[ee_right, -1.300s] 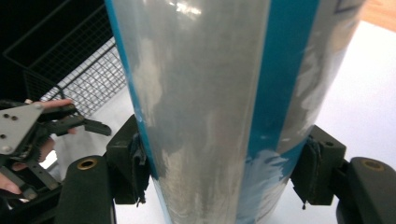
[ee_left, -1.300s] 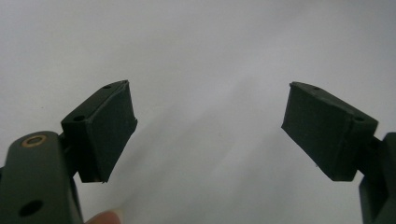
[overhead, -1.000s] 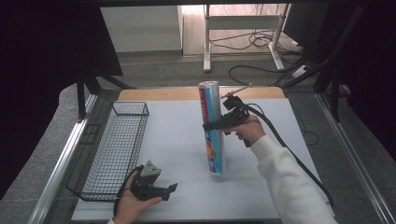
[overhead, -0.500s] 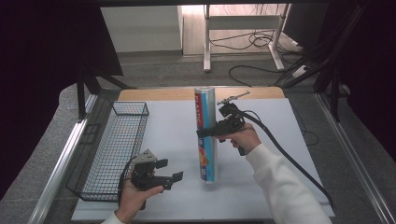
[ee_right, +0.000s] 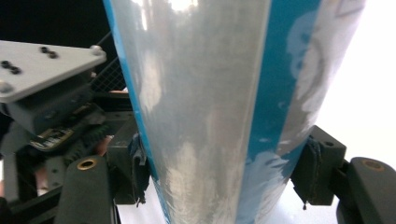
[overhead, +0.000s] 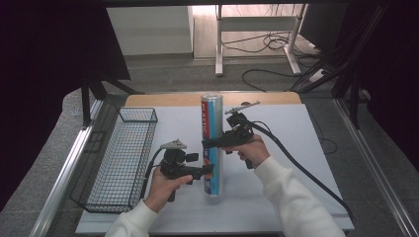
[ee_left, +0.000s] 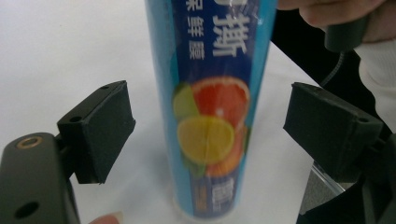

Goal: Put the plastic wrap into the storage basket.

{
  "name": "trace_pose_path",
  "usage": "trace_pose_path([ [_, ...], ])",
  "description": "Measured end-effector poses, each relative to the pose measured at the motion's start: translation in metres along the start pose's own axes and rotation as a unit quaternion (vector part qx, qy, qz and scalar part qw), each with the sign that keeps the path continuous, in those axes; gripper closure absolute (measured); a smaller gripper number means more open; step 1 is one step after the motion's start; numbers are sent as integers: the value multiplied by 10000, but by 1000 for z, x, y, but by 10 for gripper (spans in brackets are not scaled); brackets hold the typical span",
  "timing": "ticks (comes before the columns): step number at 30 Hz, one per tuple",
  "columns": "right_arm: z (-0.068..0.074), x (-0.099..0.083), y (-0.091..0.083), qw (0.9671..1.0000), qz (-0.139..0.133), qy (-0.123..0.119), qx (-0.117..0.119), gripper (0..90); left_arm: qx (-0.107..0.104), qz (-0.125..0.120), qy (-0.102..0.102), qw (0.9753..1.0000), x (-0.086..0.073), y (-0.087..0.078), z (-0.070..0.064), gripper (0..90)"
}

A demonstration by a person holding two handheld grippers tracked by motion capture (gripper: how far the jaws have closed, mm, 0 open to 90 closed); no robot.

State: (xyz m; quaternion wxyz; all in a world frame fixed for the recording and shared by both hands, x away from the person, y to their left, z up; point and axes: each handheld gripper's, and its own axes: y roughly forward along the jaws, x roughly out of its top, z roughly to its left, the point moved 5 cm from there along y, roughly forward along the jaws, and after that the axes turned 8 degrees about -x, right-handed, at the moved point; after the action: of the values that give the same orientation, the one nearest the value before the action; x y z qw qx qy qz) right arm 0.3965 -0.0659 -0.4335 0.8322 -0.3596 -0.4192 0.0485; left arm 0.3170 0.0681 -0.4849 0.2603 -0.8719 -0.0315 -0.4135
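A tall blue and silver tube (overhead: 212,143) with fruit pictures stands upright on the white table top (overhead: 296,148). My right gripper (overhead: 212,143) is shut on its middle from the right; its pads (ee_right: 140,168) press both sides of the tube (ee_right: 210,112). My left gripper (overhead: 206,170) is open at the tube's lower part from the left. In the left gripper view the tube (ee_left: 210,102) stands between the two spread jaws without touching the pads (ee_left: 100,130).
A black wire basket (overhead: 118,158) lies along the left side of the table. The wooden table edge (overhead: 163,100) runs along the back. Cables trail from the right gripper across the right of the table.
The right gripper carried the upright tube leftward and toward the person. The left gripper rose from the table's front and moved right, bringing its open jaws around the tube's lower part.
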Motion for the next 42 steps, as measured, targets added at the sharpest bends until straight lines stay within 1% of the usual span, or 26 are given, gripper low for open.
trace_pose_path([
  [3,2,0,1,10000,-58,3,17,322,-70,5,-96,9999,4,7,4,158],
  [5,3,0,2,10000,-78,21,33,322,-26,-16,-120,9999,6,10,6,170],
  [7,4,1,3,9999,-106,37,41,322,-33,-18,-135,9999,7,13,7,179],
  [9,6,1,4,9999,-125,38,95,322,-9,-24,-192,9998,8,16,9,204],
  [12,7,0,5,9998,-129,59,137,322,-119,-48,-291,9995,8,19,9,219],
  [15,7,0,6,9998,-129,100,106,322,-86,-62,-285,9995,9,21,8,260],
  [17,8,-1,7,9998,-129,113,111,322,-115,-62,-295,9995,10,22,8,287],
  [18,8,-1,8,9998,-120,106,113,322,-79,-46,-292,9995,9,22,8,299],
  [20,8,-2,9,9999,-86,91,116,321,-44,6,-268,9996,8,23,8,309],
  [23,7,-2,11,9998,-38,107,152,321,-72,32,-274,9996,8,23,8,316],
  [26,8,-2,11,9999,-28,50,161,319,-79,46,-206,9997,8,22,9,318],
  [28,8,-1,10,9998,-29,24,202,317,-123,14,-210,9997,9,20,9,318],
  [29,7,0,10,9997,-25,26,225,316,-180,25,-229,9996,9,20,9,318],
  [31,7,0,9,9996,-19,9,277,311,-363,22,-344,9987,9,18,10,319],
  [33,6,2,7,9997,-63,-43,253,289,-497,-23,-446,9978,10,17,11,320],
  [34,6,3,7,9996,-83,-59,260,268,-526,-17,-444,9976,10,16,11,320],
  [36,5,5,4,9996,-96,-64,275,219,-515,-32,-412,9978,11,15,11,321],
  [37,4,6,2,9996,-153,-94,215,192,-521,-36,-422,9977,11,14,11,320],
  [40,5,8,-8,9996,-237,-83,128,132,-597,-13,-510,9969,10,13,13,321],
  [42,5,7,-13,9996,-249,-83,87,112,-646,-22,-551,9964,10,12,14,321],
])
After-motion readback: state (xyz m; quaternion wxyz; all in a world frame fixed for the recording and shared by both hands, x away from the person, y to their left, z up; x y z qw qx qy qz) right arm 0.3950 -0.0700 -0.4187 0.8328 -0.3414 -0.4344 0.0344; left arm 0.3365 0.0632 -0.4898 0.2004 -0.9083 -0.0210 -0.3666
